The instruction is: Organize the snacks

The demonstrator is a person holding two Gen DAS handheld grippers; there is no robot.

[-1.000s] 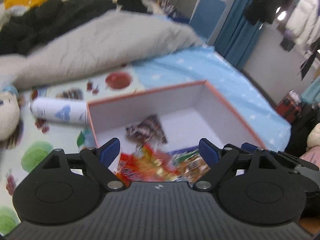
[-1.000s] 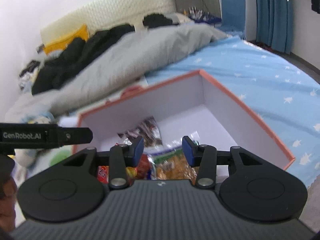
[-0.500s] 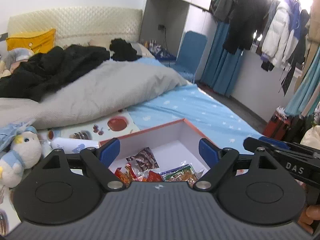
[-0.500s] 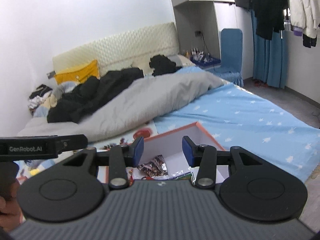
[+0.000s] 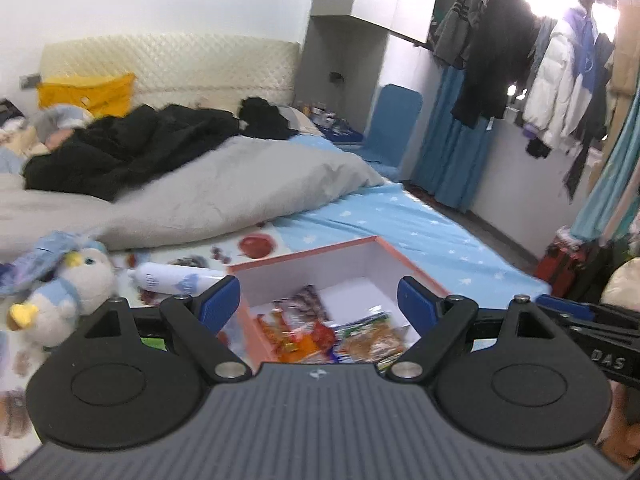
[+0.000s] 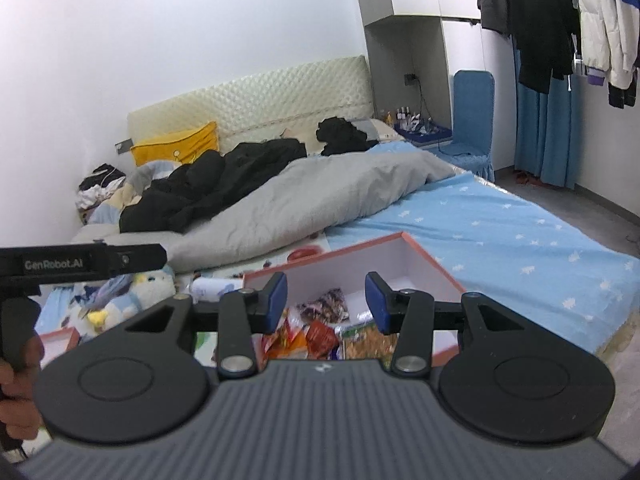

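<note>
An open box (image 5: 404, 258) with orange rim and white inside sits on the bed; it also shows in the right wrist view (image 6: 424, 256). Several snack packets (image 5: 340, 332) lie at its near end, also in the right wrist view (image 6: 320, 328). My left gripper (image 5: 319, 300) is open and empty, held high above and behind the box. My right gripper (image 6: 326, 300) is open and empty, its jaws a moderate gap apart, also well above the box.
A white bottle (image 5: 172, 278) lies left of the box. A penguin plush (image 5: 76, 284) sits further left. A grey duvet (image 5: 240, 188) and black clothes (image 5: 128, 148) cover the bed's far half. A small orange-rimmed lid (image 6: 56, 340) lies at left. Coats (image 5: 520, 60) hang right.
Both grippers have pulled up and back from the box, so the box looks smaller and the room shows. Both stay open and empty.
</note>
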